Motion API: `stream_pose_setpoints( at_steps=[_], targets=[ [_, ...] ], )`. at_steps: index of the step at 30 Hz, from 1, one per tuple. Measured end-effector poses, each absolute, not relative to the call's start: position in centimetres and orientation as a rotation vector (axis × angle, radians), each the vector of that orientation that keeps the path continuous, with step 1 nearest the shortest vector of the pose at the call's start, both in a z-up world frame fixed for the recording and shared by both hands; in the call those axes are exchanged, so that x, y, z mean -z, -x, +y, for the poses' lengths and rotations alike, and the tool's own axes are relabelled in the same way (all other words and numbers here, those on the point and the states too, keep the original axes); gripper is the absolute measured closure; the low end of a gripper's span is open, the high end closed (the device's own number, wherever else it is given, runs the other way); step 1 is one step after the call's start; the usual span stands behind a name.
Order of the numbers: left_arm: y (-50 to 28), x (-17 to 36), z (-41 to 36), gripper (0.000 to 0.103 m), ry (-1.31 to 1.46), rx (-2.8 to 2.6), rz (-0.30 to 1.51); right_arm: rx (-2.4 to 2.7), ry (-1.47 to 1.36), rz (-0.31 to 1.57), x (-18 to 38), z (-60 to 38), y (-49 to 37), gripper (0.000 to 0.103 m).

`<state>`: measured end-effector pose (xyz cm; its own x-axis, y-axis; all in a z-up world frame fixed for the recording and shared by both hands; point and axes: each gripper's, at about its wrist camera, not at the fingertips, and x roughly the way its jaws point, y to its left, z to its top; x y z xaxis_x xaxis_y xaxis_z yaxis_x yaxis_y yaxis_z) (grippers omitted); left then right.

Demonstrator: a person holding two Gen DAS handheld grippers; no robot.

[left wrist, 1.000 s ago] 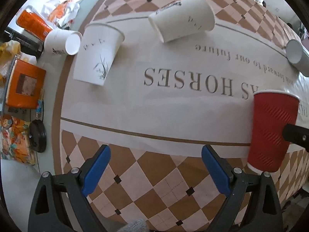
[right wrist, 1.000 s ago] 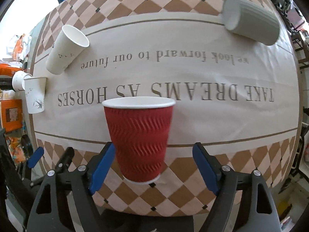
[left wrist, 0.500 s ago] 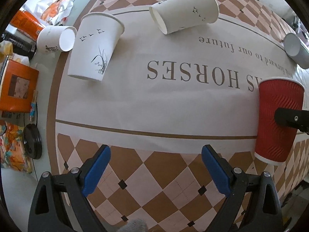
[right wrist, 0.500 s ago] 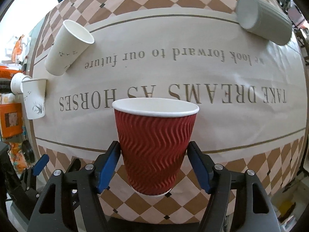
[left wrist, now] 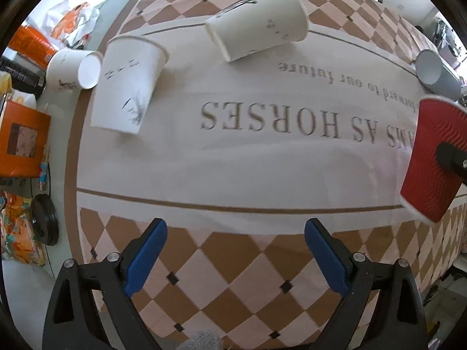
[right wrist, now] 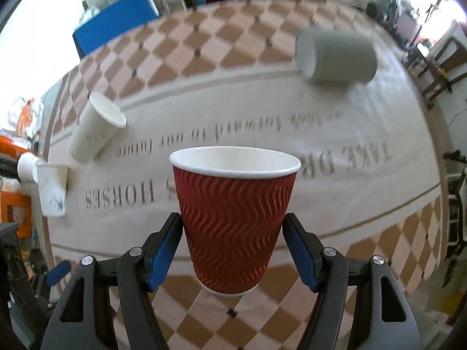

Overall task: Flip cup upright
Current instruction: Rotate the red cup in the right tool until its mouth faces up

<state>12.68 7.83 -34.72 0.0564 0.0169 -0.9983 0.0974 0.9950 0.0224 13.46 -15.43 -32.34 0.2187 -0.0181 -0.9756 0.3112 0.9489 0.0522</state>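
Observation:
A red ripple paper cup (right wrist: 235, 218) stands mouth up between the blue pads of my right gripper (right wrist: 233, 250), which is shut on its sides and holds it above the tablecloth. The same cup (left wrist: 430, 157) shows at the right edge of the left wrist view, tilted, with a black finger (left wrist: 452, 160) across it. My left gripper (left wrist: 235, 258) is open and empty over the checkered front part of the table. A white paper cup (left wrist: 256, 39) lies on its side at the back. A grey cup (right wrist: 335, 55) lies on its side at the far right.
A white cup with a plant print (left wrist: 128, 87) stands upright at the left, with another white cup (left wrist: 73, 70) on its side beside it. Orange boxes (left wrist: 22, 140), a black lid (left wrist: 43, 223) and packets lie beyond the table's left edge. Chairs stand behind the table.
My right gripper has closed on the red cup and lifted it off the table, tilting up. The left gripper stays open and has shifted only slightly.

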Motion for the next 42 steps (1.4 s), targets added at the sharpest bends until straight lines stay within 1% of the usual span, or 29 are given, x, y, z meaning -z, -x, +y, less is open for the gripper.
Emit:
stream_pose_setpoints(
  at_steps=[5, 11, 17, 21, 28, 30, 32, 42],
  targets=[
    [-14.0, 35.3, 6.5, 0.007, -0.069, 0.06, 1.517, 0.254, -0.242, 1.176, 31.3, -16.4, -14.9, 0.031],
    [-15.9, 36.8, 6.4, 0.007, -0.043, 0.019, 1.518, 0.242, -0.193, 1.007, 32.6, -16.0, -16.2, 0.031],
    [-16.4, 37.2, 7.1, 0.007, -0.061, -0.008, 1.509, 0.221, -0.104, 0.886, 33.9, -14.5, -14.8, 0.031],
    [-15.4, 36.8, 6.5, 0.007, -0.079, -0.009, 1.501, 0.209, -0.102, 0.871, 34.1, -14.4, -13.4, 0.031],
    [-13.7, 35.5, 4.6, 0.007, -0.1, -0.014, 1.479, 0.187, -0.11, 0.906, 34.4, -14.4, -11.3, 0.029],
    [-13.0, 35.1, 4.5, 0.007, -0.109, -0.018, 1.471, 0.184, -0.104, 0.923, 34.5, -14.4, -10.8, 0.026],
    [-12.0, 34.7, 4.4, 0.007, -0.111, -0.021, 1.469, 0.181, -0.098, 0.931, 34.4, -14.5, -10.1, 0.019],
    [-8.1, 31.5, 3.6, 0.007, -0.118, -0.035, 1.426, 0.205, -0.102, 0.954, 31.9, -16.2, -6.0, 0.009]
  ],
)
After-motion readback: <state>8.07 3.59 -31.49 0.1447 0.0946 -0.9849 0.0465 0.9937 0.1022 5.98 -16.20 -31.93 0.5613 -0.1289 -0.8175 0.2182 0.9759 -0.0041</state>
